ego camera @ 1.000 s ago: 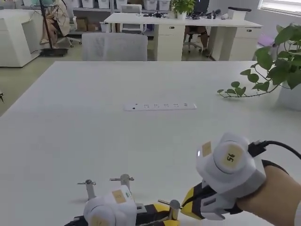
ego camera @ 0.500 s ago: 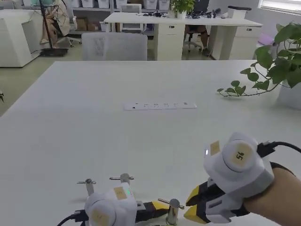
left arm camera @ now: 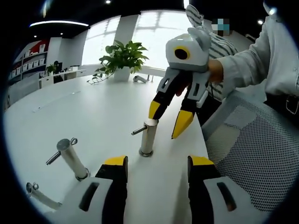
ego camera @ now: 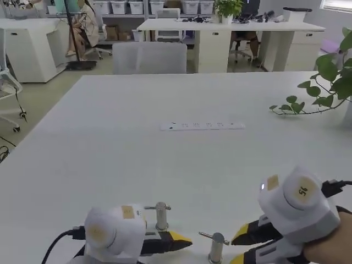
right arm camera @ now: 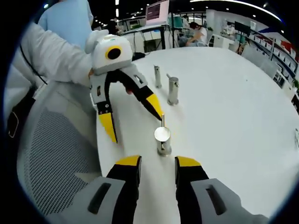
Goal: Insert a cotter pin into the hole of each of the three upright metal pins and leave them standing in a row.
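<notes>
White desks (ego camera: pixel 231 30) and storage bins (ego camera: pixel 118 6) line the far side of the room, with a grey padded chair (ego camera: pixel 149 58) pushed against the broad white matte table (ego camera: pixel 110 143) that takes up the foreground. A trailing green plant (ego camera: pixel 324 82) reaches in over the table's right side. A flat white power strip (ego camera: pixel 202 126) lies mid-table, well apart from the work.

Along the near edge, the white-bodied left gripper (right arm camera: pixel 132 118) has its yellow-tipped jaws spread wide on nothing. The right gripper (left arm camera: pixel 167 119) faces it, jaws parted and empty too, tips just beside the nearest pin.

The head view catches two upright brushed-steel pins (ego camera: pixel 161 215). The left gripper view lines up all three in a row (the one at the frame's edge bent by the fisheye), each with a thin wire cotter pin (left arm camera: pixel 138 131) through its head. Both gripper views add a grey mesh chair (left arm camera: pixel 252 154) at the table edge and the person's pale sleeve (left arm camera: pixel 285 56).
</notes>
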